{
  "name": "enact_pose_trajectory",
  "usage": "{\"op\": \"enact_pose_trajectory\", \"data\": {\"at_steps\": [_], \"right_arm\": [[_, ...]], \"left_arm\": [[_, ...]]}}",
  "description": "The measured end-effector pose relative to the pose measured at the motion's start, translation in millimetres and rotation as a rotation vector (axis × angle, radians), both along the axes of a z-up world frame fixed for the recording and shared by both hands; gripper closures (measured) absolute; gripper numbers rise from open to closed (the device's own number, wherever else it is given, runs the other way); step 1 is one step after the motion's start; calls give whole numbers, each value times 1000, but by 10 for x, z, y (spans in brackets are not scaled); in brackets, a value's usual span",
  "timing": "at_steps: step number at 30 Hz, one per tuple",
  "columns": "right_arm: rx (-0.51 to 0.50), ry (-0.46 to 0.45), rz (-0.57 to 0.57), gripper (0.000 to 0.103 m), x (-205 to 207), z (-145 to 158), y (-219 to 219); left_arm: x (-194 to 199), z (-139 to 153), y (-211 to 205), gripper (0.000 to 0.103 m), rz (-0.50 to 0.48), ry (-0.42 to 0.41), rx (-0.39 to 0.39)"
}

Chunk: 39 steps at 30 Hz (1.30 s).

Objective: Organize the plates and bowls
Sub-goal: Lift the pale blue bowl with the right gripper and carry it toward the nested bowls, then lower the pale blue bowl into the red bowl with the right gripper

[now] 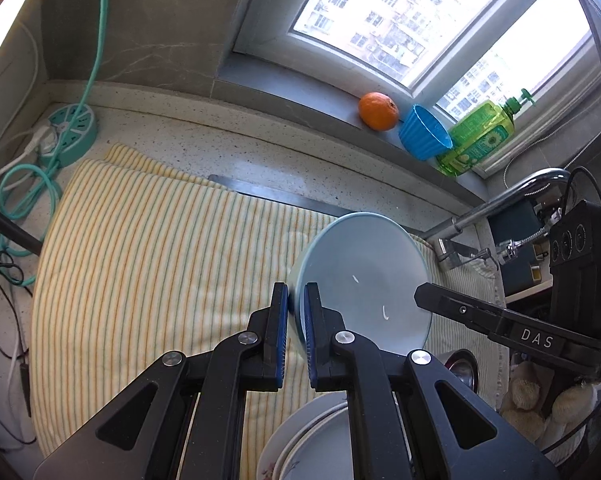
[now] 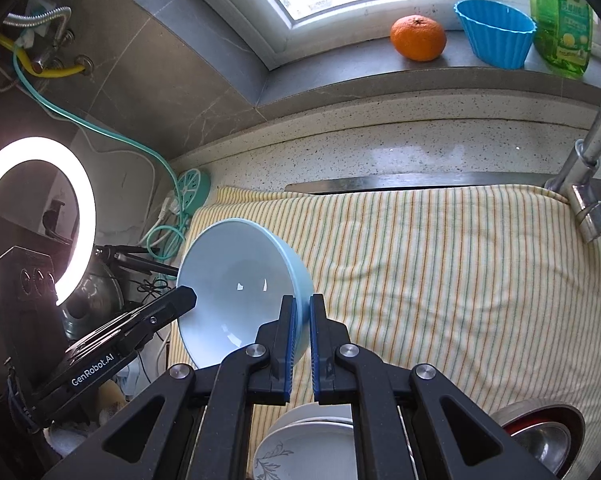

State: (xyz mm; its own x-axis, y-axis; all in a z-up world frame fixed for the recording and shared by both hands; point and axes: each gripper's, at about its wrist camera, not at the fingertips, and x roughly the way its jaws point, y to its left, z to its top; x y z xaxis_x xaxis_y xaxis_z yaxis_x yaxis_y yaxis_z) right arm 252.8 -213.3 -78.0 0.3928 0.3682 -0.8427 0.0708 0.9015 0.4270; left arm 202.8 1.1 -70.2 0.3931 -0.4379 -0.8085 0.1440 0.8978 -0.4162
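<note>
Daylight pours through the window (image 1: 384, 20), and below it a grey sill (image 2: 340, 68) tops a speckled stone counter (image 1: 220, 148) draped with a striped cloth (image 2: 440, 264), grey marbled wall tiles (image 1: 148, 24) left of the window.

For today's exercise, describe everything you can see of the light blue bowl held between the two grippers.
The light blue bowl is round, glossy and looks ceramic, pale inside and out, with small light glints and nothing in it. It is tilted on edge above the striped cloth, not resting on it. The left gripper pinches its rim wall on one side and the right gripper pinches the opposite side. White plates lie below it.
</note>
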Motion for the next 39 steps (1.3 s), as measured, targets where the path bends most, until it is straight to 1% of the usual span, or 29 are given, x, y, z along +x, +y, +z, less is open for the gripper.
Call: {"op": "enact_pose_trajectory", "data": {"at_steps": [18,30,39], "right_arm": [[-8,-25,-132,97,-795,209,-709],[-7,-9,-230,97,-1265,156,-1113],[-6,8,-283,97,-1546,90,-1331]], "left_arm": [[-377,138,-796,97,-181,-17,-15],[-609,120,-1265,97,-296,-3,-10],[-750,61,-1574,97,-360,18,5]]}}
